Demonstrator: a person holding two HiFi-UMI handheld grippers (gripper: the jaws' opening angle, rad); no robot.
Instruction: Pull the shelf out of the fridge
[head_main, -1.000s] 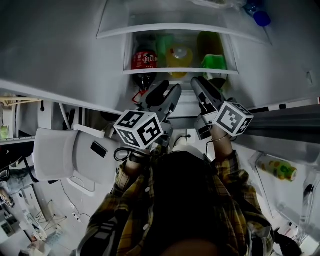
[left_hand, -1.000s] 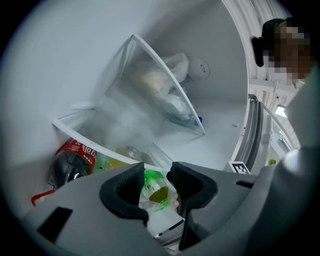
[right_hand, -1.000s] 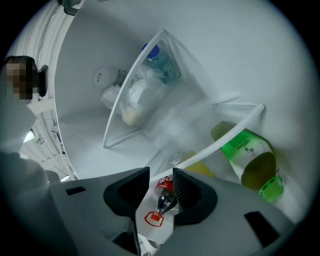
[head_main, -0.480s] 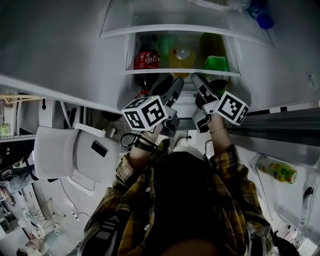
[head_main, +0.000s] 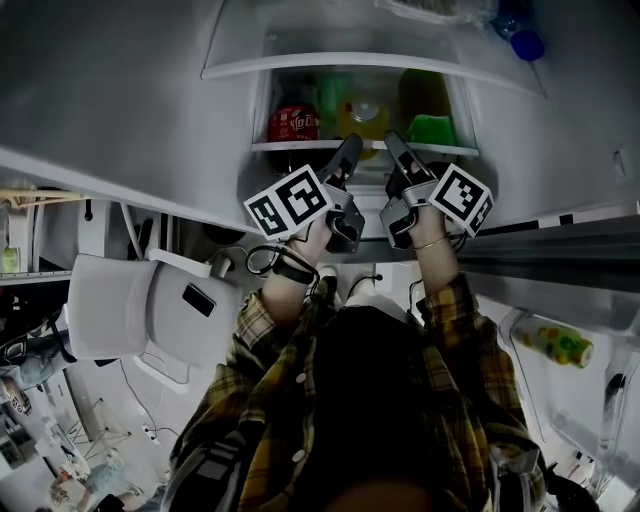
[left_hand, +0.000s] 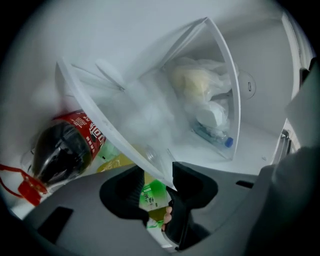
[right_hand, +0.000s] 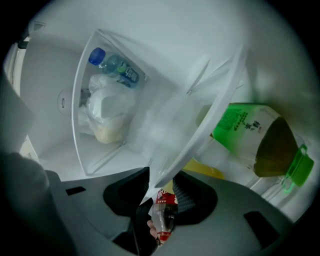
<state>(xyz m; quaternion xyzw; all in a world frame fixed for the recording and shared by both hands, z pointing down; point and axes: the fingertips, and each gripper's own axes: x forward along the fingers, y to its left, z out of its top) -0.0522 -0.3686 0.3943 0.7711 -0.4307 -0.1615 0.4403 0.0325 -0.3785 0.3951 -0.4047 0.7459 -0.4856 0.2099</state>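
Note:
The fridge shelf (head_main: 300, 144) is a clear plate with a white front edge, and bottles stand under it. Both grippers reach up to that edge side by side. My left gripper (head_main: 350, 152) has the shelf's (left_hand: 110, 127) edge running between its jaws, and the gripper (left_hand: 157, 182) looks shut on it. My right gripper (head_main: 392, 146) meets the shelf (right_hand: 210, 115) the same way, and the gripper (right_hand: 161, 192) pinches the white trim. A person's hands and plaid sleeves hold both.
A cola bottle (head_main: 292, 120), a yellow bottle (head_main: 360, 110) and a green tea bottle (head_main: 428, 125) sit below the shelf. On a higher shelf (head_main: 350, 60) lie a plastic bag (left_hand: 200, 95) and a blue-capped bottle (right_hand: 112, 65). The open door's rack (head_main: 555, 340) stands at right.
Both grippers moved up and into the fridge, from below the shelf to its front edge, and now sit closer together on it.

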